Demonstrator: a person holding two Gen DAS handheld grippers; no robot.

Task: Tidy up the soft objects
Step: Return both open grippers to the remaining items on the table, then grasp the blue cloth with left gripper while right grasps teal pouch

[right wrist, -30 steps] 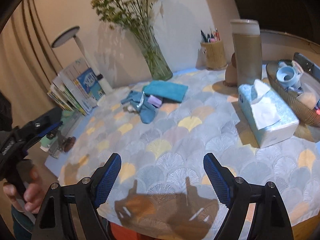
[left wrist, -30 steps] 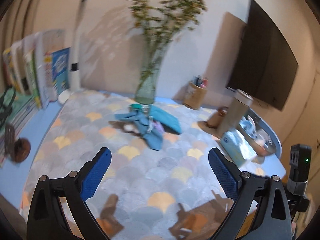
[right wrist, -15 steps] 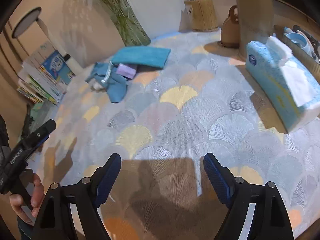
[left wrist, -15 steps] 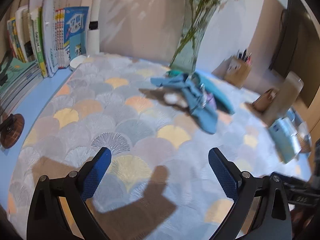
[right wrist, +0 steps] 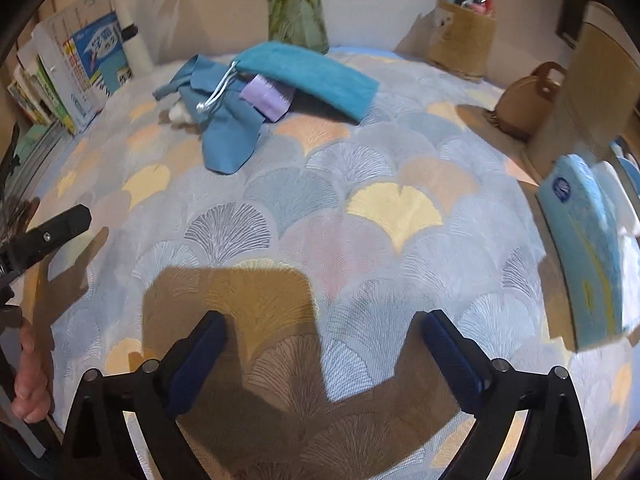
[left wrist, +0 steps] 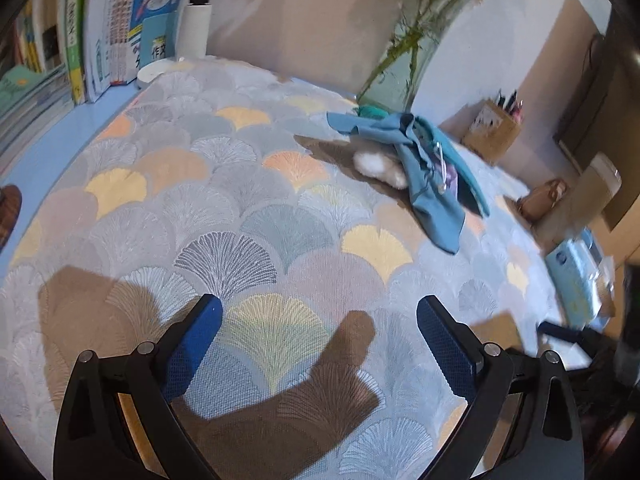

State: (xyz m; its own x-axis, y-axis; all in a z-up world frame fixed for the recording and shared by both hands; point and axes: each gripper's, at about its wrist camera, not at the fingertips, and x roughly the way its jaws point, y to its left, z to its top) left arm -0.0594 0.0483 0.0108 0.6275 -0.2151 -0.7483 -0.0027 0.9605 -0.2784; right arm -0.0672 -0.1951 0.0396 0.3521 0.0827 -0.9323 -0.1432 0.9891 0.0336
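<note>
A pile of soft things lies at the far side of the table. It holds a blue drawstring cloth bag (right wrist: pixel 226 136) (left wrist: pixel 424 184), a folded teal towel (right wrist: pixel 308 72), a small lilac folded cloth (right wrist: pixel 266 98) and a white fluffy item (left wrist: pixel 378 166) (right wrist: pixel 178 112) partly under the bag. My left gripper (left wrist: pixel 318 316) is open and empty, low over the patterned tablecloth (left wrist: pixel 248 216), well short of the pile. My right gripper (right wrist: pixel 322 330) is open and empty, also short of the pile.
A glass vase with stems (right wrist: pixel 296 24) stands behind the pile. Books (left wrist: pixel 100 32) and a white lamp base (left wrist: pixel 154 70) stand at the left. A pen holder (right wrist: pixel 464 46), a brown bag-shaped item (right wrist: pixel 528 100) and a blue tissue box (right wrist: pixel 584 248) stand at the right.
Both grippers have moved forward and lower over the table towards the pile, which looks larger now. Both stay open and empty.
</note>
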